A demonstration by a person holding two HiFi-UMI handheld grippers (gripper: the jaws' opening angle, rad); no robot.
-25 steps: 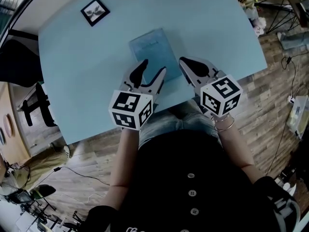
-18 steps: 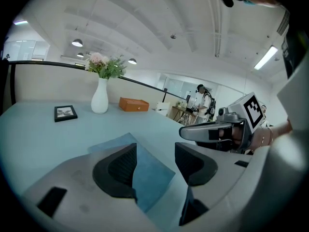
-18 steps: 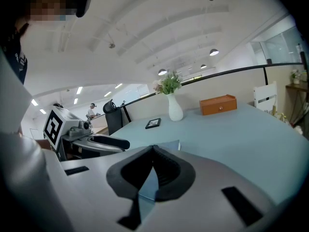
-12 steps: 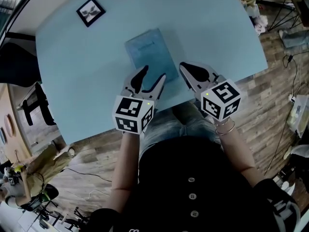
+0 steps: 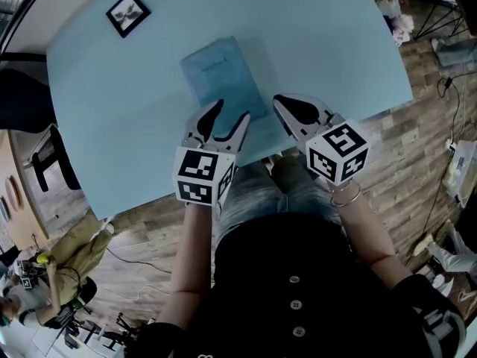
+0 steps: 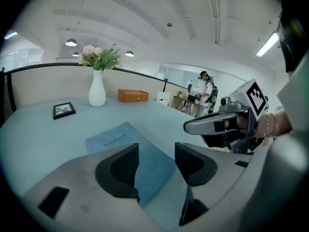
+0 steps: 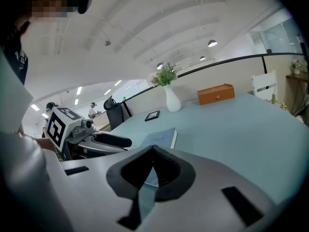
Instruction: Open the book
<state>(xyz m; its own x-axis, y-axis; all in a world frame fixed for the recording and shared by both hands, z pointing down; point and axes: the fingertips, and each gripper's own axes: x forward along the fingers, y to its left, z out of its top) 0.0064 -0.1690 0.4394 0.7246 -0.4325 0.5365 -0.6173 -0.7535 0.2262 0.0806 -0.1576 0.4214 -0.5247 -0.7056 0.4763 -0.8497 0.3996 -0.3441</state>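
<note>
A pale blue table (image 5: 335, 43) stands on wood-plank floor (image 5: 417, 162); a white vase of flowers (image 6: 97, 93), orange box (image 6: 133, 95) and framed picture (image 5: 127, 13) sit on it beneath round ceiling lights (image 6: 71, 42)

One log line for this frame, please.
stage: pre-grasp | notebook: closed, flat on table | left gripper: open, over its near edge | right gripper: shut, empty, beside its right edge

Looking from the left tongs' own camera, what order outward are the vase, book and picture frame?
1. Book, flat on the table just beyond the left tongs.
2. Picture frame, farther back on the left.
3. Vase of flowers, farthest, by the table's far edge.
</note>
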